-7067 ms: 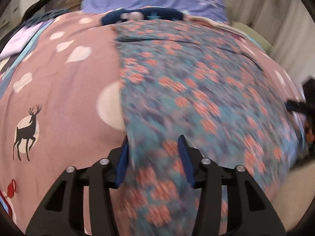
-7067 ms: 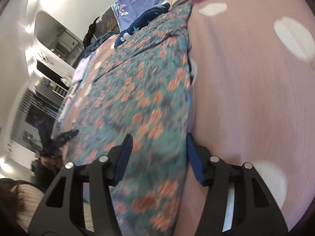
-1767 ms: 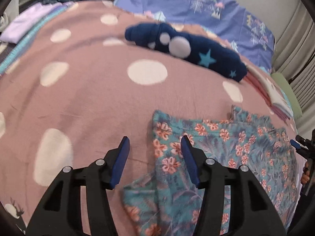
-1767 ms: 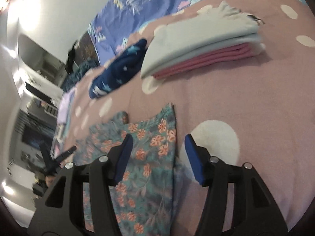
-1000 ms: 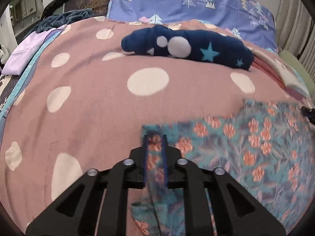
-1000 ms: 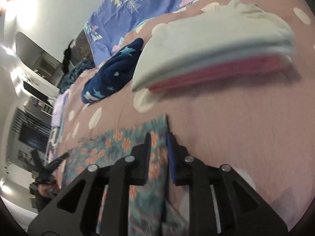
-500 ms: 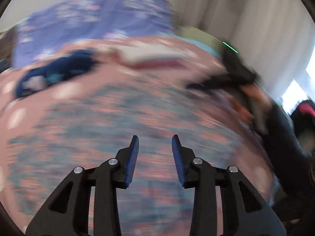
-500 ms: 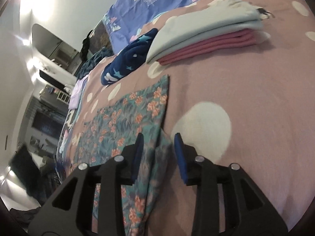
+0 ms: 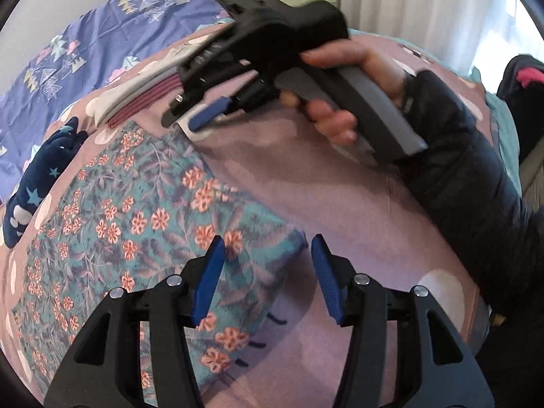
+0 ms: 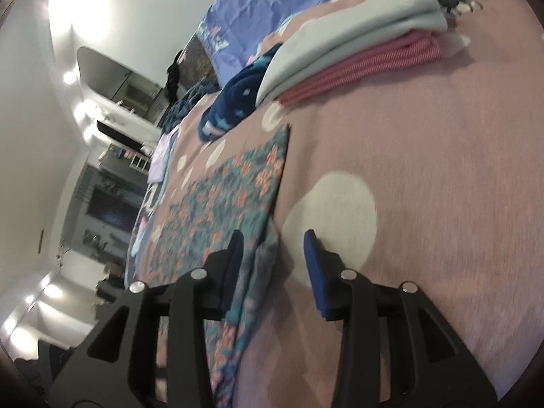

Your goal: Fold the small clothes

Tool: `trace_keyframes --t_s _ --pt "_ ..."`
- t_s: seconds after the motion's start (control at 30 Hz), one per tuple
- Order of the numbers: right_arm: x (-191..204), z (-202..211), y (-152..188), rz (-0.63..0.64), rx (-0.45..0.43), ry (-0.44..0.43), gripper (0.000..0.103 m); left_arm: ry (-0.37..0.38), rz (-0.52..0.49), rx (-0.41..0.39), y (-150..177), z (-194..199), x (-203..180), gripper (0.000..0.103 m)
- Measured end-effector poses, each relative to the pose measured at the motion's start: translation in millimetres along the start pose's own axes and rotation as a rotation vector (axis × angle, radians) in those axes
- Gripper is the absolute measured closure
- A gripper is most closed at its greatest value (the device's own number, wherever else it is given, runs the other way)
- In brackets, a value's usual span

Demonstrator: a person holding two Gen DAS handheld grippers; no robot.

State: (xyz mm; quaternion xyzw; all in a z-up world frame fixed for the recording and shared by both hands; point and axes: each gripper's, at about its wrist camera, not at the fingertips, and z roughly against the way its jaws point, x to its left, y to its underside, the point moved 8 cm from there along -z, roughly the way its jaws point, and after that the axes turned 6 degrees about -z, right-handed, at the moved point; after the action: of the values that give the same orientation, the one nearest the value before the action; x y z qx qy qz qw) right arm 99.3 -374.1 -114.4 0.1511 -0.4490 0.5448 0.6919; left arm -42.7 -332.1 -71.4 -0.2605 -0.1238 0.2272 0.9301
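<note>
A teal garment with orange flowers (image 9: 142,217) lies folded flat on the pink dotted bedspread (image 9: 340,190). It also shows in the right wrist view (image 10: 224,204). My left gripper (image 9: 267,273) is open and empty, low over the garment's right corner. My right gripper (image 10: 273,265) is open and empty over the garment's right edge. In the left wrist view the right gripper (image 9: 200,119) hovers above the garment's far corner, held by a hand.
A stack of folded grey and pink clothes (image 10: 360,51) lies at the far side. A rolled navy star garment (image 10: 231,105) lies left of it, also in the left wrist view (image 9: 40,176). A purple pillow (image 9: 85,47) is behind.
Both grippers held the garment's far corners a second ago, then let go and opened. My left gripper has swung right along the near edge. My right gripper pulled back.
</note>
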Motion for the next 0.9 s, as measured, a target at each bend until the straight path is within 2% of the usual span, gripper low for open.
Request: trace_keyframes --t_s 0.13,0.27,0.33,0.47,0.53,0.63,0.7,0.77,0.9 --pt "8.6 -2.5 11.0 0.048 0.061 -0.018 0.06 -0.019 0.028 0.03 -1.0 -4.0 0.8 0.05" --pt "13.1 -7.0 14.3 0.07 0.079 -0.027 0.058 -0.023 0.043 0.038 -6.7 -9.8 4.0 0.05" --pt "15.3 -11.2 12.1 0.06 0.075 -0.041 0.062 -0.03 0.05 0.038 -7.6 -10.0 5.8 0.05" --pt "8.1 -15.8 7.2 0.023 0.068 -0.022 0.078 -0.041 0.085 0.055 -12.0 -15.0 14.1 0.053" --pt "3.7 -15.1 5.3 -0.002 0.068 -0.035 0.081 -0.052 0.099 0.072 -13.2 -17.7 19.2 0.056" --pt "3.7 -16.3 5.6 0.002 0.071 -0.03 0.082 -0.047 0.111 0.085 -14.4 -19.5 19.7 0.07" --pt "4.0 -17.6 5.6 0.01 0.074 -0.023 0.082 -0.047 0.108 0.086 -15.6 -19.7 19.0 0.09" --pt "3.9 -17.6 5.9 0.008 0.076 -0.026 0.082 -0.05 0.108 0.082 -16.8 -19.4 20.7 0.094" --pt "5.5 -19.6 6.5 0.02 0.077 -0.019 0.083 -0.048 0.092 0.057 -19.1 -11.4 19.9 0.096"
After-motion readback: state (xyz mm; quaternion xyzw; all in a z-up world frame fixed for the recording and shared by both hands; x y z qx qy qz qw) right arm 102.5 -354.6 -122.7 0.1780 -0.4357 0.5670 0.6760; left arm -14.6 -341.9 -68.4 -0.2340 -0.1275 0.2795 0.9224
